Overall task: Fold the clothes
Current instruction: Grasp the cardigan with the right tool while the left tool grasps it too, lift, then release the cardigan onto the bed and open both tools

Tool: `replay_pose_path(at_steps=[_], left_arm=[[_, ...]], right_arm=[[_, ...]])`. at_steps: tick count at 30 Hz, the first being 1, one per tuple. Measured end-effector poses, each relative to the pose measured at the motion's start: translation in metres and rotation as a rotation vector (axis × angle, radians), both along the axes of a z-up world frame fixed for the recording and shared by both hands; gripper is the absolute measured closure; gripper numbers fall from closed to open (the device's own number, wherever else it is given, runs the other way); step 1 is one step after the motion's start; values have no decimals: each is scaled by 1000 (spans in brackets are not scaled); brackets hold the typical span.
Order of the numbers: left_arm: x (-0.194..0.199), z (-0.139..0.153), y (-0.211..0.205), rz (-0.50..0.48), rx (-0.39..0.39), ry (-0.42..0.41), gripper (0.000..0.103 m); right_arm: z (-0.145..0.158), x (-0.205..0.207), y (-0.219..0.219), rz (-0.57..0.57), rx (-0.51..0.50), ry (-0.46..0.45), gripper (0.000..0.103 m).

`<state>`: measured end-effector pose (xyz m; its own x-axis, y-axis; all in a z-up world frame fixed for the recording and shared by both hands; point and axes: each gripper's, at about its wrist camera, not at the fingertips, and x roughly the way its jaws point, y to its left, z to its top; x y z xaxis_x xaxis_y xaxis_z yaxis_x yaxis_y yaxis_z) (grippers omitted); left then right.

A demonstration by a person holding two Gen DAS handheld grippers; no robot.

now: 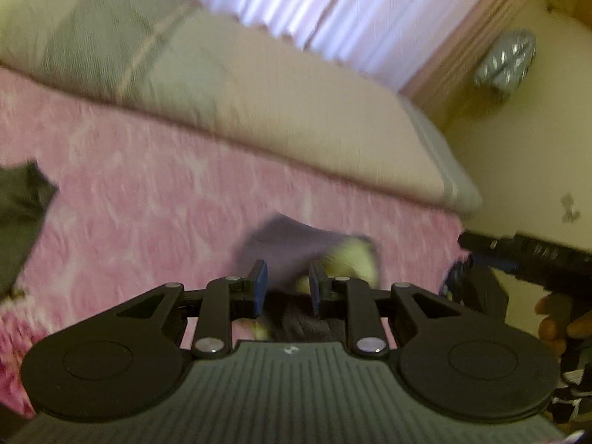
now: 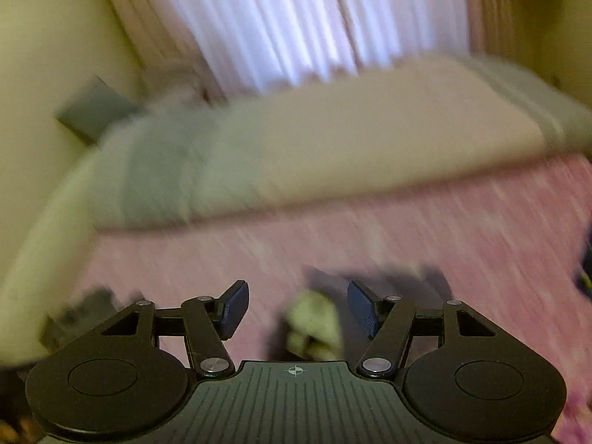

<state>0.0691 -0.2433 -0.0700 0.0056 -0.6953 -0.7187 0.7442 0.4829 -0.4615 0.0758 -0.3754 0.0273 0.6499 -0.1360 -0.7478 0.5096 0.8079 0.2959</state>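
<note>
Left wrist: our left gripper [image 1: 285,284] jaws pinch a purple garment [image 1: 292,244] over the pink bed [image 1: 148,199]; right wrist: our right gripper [image 2: 296,309] jaws stand open, empty, the garment [image 2: 388,277] just beyond; likely mid-fold; next, regrasp an edge.

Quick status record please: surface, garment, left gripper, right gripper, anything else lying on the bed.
surface: pink patterned bedspread
garment: purple cloth with pale yellow patches, blurred
left gripper: jaws narrow, closed on the purple cloth
right gripper: open, nothing pressed between the pads; cloth lies below it
background: cream and grey pillow along the far edge, curtain behind
other: dark garment at the left edge of the left wrist view
image quality: both views motion-blurred
</note>
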Motion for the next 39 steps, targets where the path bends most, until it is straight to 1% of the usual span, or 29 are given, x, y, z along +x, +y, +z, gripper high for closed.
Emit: replay_pose_path(at_steps=[2, 4, 6, 9, 10, 11, 13, 16, 21, 23, 24, 29, 31, 34, 39], left_arm=[[-19, -2, 4, -39, 32, 7, 84], [-34, -5, 4, -83, 62, 2, 83], [-44, -9, 3, -138, 86, -23, 82], [-49, -10, 6, -203, 97, -80, 82], [-49, -9, 9, -217, 95, -93, 81], [-50, -7, 13, -228, 90, -102, 80], [-48, -6, 24, -243, 88, -122, 78], [-44, -6, 45, -256, 104, -154, 75], [-36, -13, 75, -258, 190, -233, 74], [-33, -14, 83, -261, 209, -259, 74], [-32, -13, 86, -264, 214, -275, 72], [-30, -5, 94, -288, 213, -325, 67], [-31, -2, 96, -296, 212, -338, 67], [-30, -1, 96, -301, 202, -340, 65], [-24, -7, 90, -298, 202, -324, 64]], right_arm=[[-17, -28, 1, -26, 10, 74, 40], [-26, -55, 4, -48, 30, 116, 40], [-33, -83, 14, -63, 48, 131, 40], [-38, -100, 46, -90, 39, 144, 40], [-42, -98, 58, -94, 35, 151, 40], [-53, -88, 67, -89, 40, 158, 40], [-56, -83, 93, -82, 55, 166, 40], [-70, -68, 122, -73, 46, 185, 40], [-88, -60, 174, -53, 47, 202, 40], [-91, -60, 189, -38, 57, 205, 40], [-91, -60, 196, -42, 58, 204, 40], [-88, -62, 214, -71, 39, 198, 40], [-86, -62, 218, -77, 31, 205, 40], [-85, -57, 222, -74, 18, 220, 40], [-89, -48, 227, -24, -3, 228, 40]])
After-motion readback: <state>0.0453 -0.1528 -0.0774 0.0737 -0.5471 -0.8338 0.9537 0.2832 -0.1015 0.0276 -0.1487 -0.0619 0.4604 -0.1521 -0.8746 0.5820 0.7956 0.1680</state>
